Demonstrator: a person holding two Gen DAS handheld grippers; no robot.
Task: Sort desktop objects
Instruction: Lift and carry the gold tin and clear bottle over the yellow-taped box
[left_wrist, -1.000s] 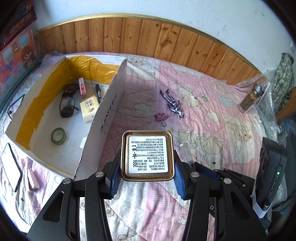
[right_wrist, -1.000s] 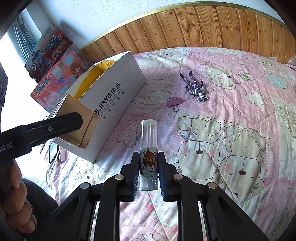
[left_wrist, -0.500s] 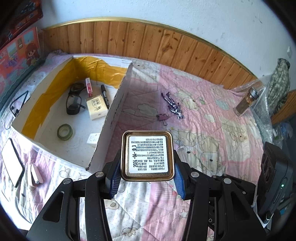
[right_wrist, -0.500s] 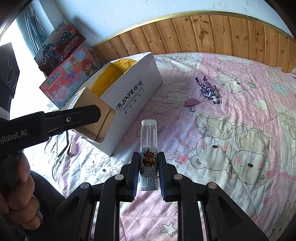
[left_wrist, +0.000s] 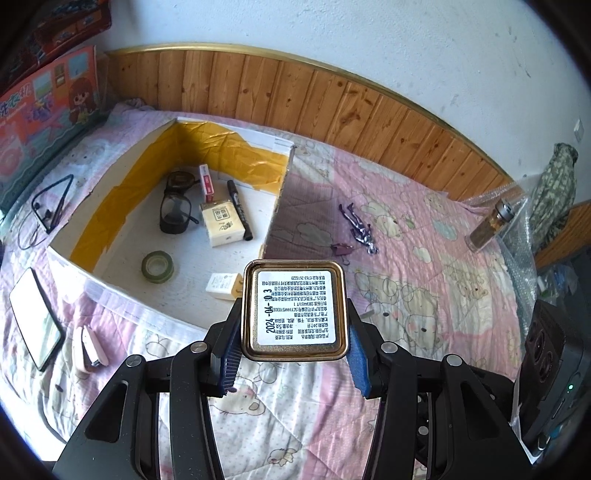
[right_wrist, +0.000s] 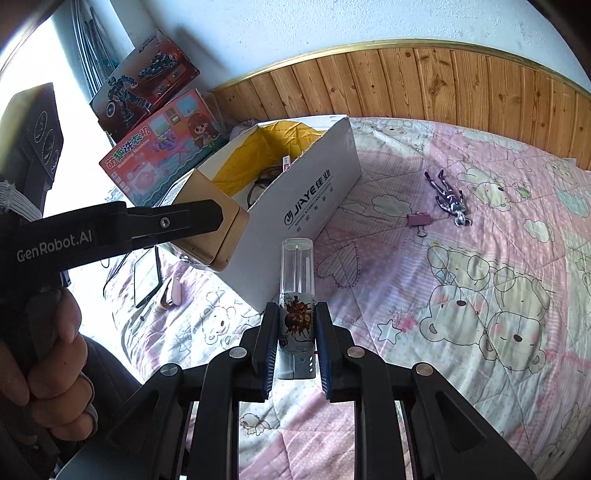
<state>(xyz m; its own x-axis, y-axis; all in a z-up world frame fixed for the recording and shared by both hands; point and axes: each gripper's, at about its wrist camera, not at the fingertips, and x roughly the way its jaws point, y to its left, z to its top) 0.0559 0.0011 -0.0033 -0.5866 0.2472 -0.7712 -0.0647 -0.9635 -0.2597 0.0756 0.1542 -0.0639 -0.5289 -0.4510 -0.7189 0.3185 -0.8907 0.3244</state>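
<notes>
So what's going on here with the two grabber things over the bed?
A person is tidying loose items into the white cardboard box on the bed. The left tool is clamped on a square gold tin, held in the air near the box's edge. The right tool grips a clear lighter with a printed picture. Glasses, a tape roll, a marker and a charger already lie in the box. A purple binder clip and a small figure remain on the quilt.
</notes>
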